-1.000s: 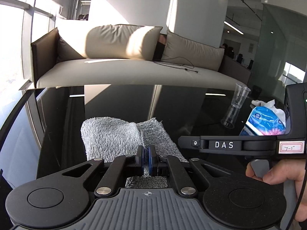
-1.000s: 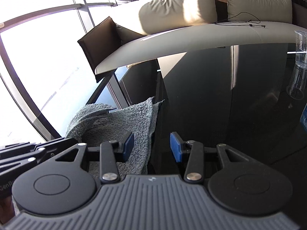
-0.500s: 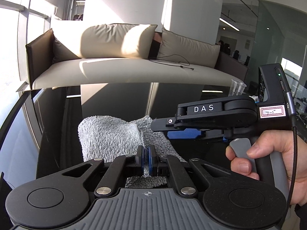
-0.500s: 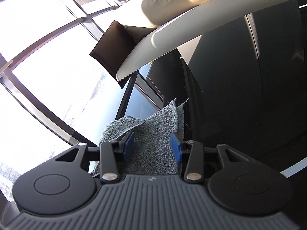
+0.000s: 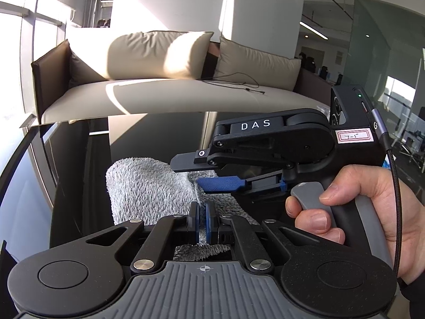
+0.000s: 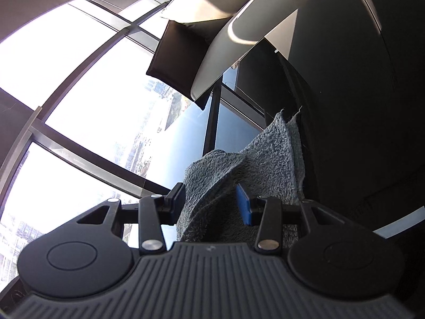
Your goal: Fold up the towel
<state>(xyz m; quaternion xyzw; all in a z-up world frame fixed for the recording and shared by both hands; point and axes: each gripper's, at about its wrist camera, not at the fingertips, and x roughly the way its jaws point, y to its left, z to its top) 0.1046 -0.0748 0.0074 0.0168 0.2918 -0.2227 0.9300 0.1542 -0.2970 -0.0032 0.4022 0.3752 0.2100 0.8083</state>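
Note:
A grey fluffy towel [image 5: 148, 186] lies bunched on the dark glossy table [image 5: 79, 175]. My left gripper [image 5: 202, 222] is shut on the towel's near edge. My right gripper [image 5: 209, 171] reaches in from the right, tilted on its side, its jaws open just above the towel's right part. In the right wrist view the towel [image 6: 268, 156] lies between and beyond the open jaws of the right gripper [image 6: 211, 203], and a fold runs between the pads [image 6: 244, 204].
A beige sofa [image 5: 170, 90] with cushions stands behind the table, a thin cable on its seat. Large windows [image 6: 87, 101] are on the left past the table's edge [image 6: 239, 98]. A hand [image 5: 342, 207] holds the right gripper's handle.
The right gripper has swung in from the right and tilted down over the towel, staying open. The left gripper keeps its hold and has barely moved.

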